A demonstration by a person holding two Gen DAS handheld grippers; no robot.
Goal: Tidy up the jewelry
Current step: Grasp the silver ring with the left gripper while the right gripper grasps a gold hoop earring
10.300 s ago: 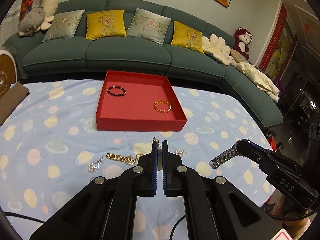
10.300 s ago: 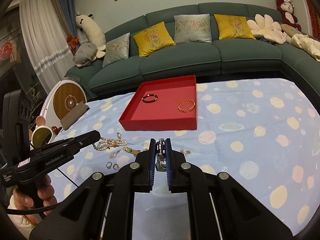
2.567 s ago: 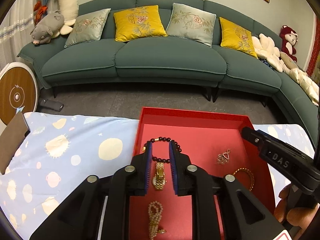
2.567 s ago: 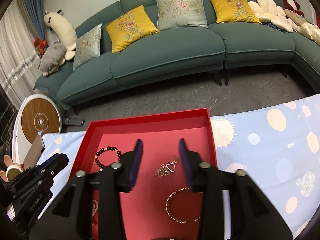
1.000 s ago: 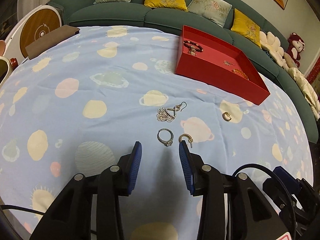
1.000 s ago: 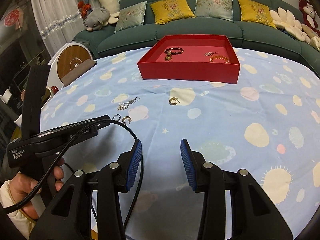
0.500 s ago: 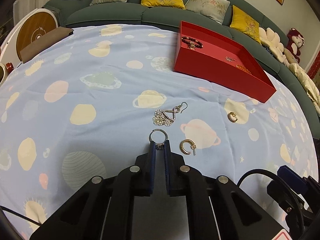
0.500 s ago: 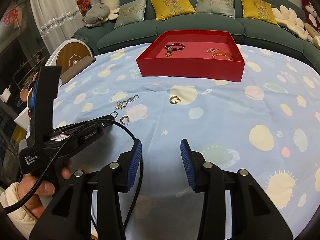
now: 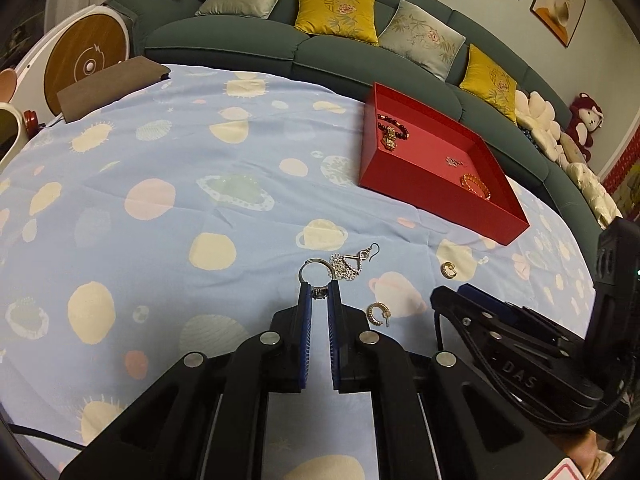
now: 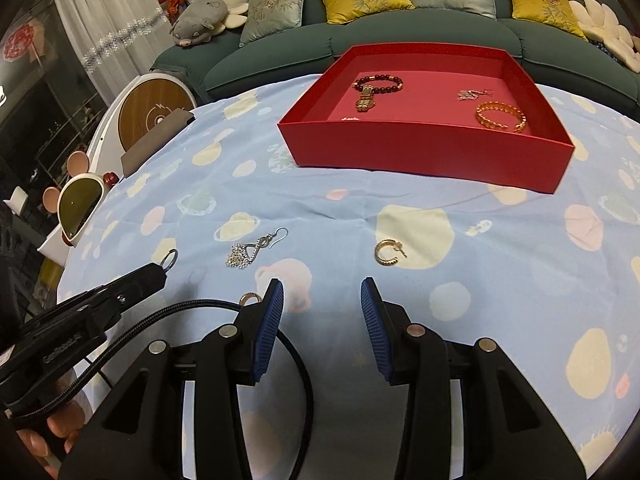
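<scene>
The left gripper [image 9: 319, 292] pinches a silver ring [image 9: 316, 276], lifted just off the counter [image 9: 160, 216]; the right gripper [image 10: 322, 294] stands spread, empty, near a gold hoop earring [image 10: 387, 253].

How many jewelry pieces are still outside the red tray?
4: a ring in the left gripper, a silver drop earring, and two gold hoop earrings on the cloth. None seems hidden.

Green sofa [image 9: 360, 46] (yellow cushions [image 9: 336, 14])
</scene>
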